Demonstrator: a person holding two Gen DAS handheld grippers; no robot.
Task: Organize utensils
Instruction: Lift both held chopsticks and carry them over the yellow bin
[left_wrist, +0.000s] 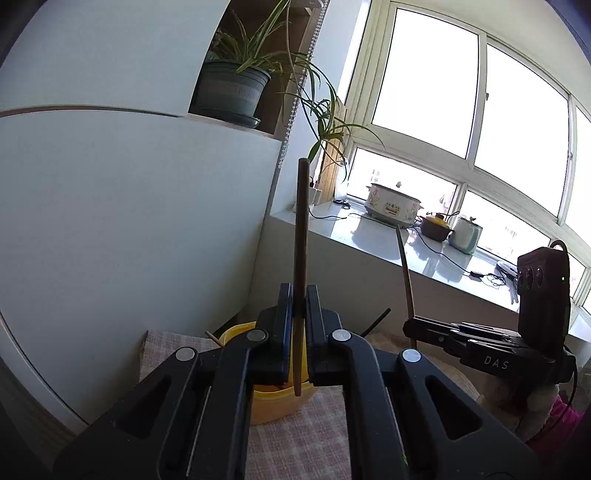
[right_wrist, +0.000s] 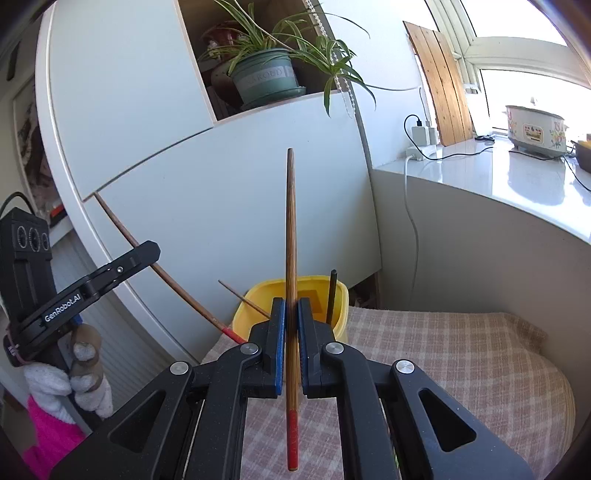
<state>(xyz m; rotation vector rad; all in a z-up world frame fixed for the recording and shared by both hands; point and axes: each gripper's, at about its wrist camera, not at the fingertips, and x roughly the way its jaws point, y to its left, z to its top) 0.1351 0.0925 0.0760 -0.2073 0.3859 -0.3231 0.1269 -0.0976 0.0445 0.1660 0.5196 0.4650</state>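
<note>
Chopsticks: two brown sticks, one in each gripper, both standing up straight.
Left stick (left_wrist: 300, 258): it is pinched between the blue pads of the left gripper (left_wrist: 298, 295). Its top pokes up well past the fingertips. Its low end hangs over the cup.
Right stick (right_wrist: 291, 295): it is pinched between the blue pads of the right gripper (right_wrist: 291, 306). It has a red end (right_wrist: 292, 439) that points down toward the camera. The thin end points up.
Left gripper: closed tight on its stick, with only the stick between the pads.
Right gripper: closed tight on its stick in the same way.
Cup (right_wrist: 295, 295): a yellow cup just ahead of both grippers, behind their fingertips. It sits on the cloth.
In the cup: a black stick (right_wrist: 331, 295) leans on the right side of the cup. A thin brown stick (right_wrist: 243, 298) pokes out on the left side.
Cloth (right_wrist: 443, 350): a pink and white checked cloth lies under the cup and the grippers.
Other gripper seen: from the right camera, the left gripper (right_wrist: 146, 254) is off to the left with its stick slanting. A hand (right_wrist: 77, 373) in a white glove holds it.
Far ahead: a white cupboard (right_wrist: 221, 206) stands behind the cup. A plant (right_wrist: 266, 74) in a green pot is up on a shelf.
To the right: a pot (right_wrist: 537, 129) with flowers on it sits on a shiny sill (right_wrist: 517, 181) by the window.
</note>
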